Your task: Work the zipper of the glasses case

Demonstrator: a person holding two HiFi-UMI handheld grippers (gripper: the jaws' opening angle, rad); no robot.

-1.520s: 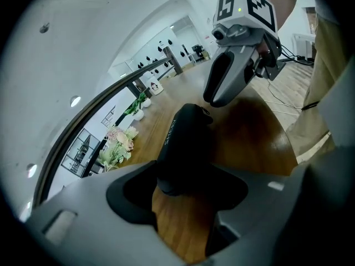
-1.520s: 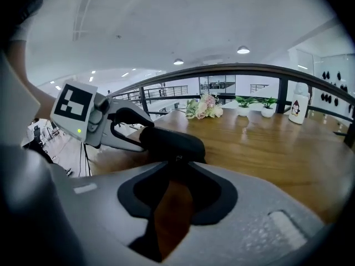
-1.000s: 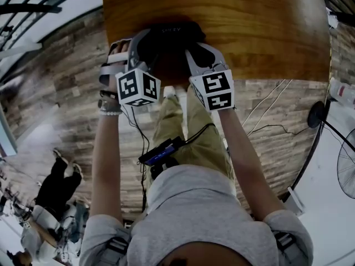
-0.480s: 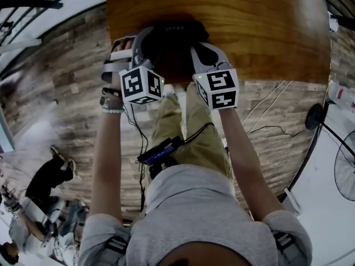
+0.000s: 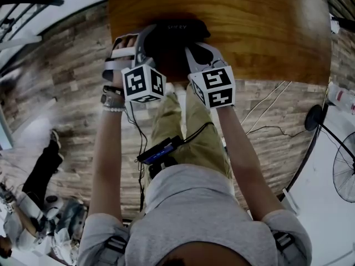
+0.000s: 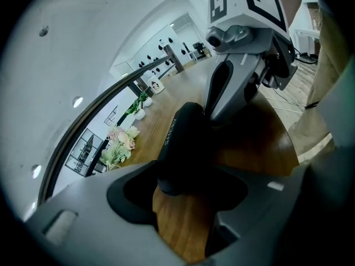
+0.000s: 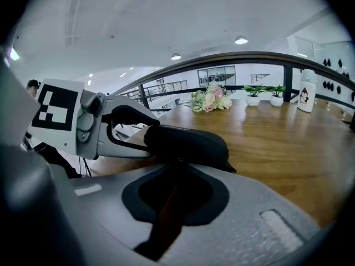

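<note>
A black glasses case (image 5: 176, 33) lies on the wooden table (image 5: 266, 32) near its front edge. My left gripper (image 5: 147, 37) has its jaws spread wide and clasped round the case's left end (image 6: 180, 143), which sits between the pads in the left gripper view. My right gripper (image 5: 189, 47) meets the case's near side. Its jaws have just been closing and now stand almost together at the seam (image 7: 178, 162), pinching a small zipper pull that is mostly hidden. The right gripper view shows the case (image 7: 186, 140) crosswise, and the left gripper (image 7: 145, 136) round its far end.
At the table's back edge stand a bunch of flowers (image 7: 211, 98), potted plants (image 7: 254, 96) and a white bottle (image 7: 306, 90). Below the table are the person's legs, cables and a fan (image 5: 345, 170). Another person (image 5: 33, 215) is at the lower left.
Both grippers keep their places at the case. The other person at the lower left has moved on across the floor.
</note>
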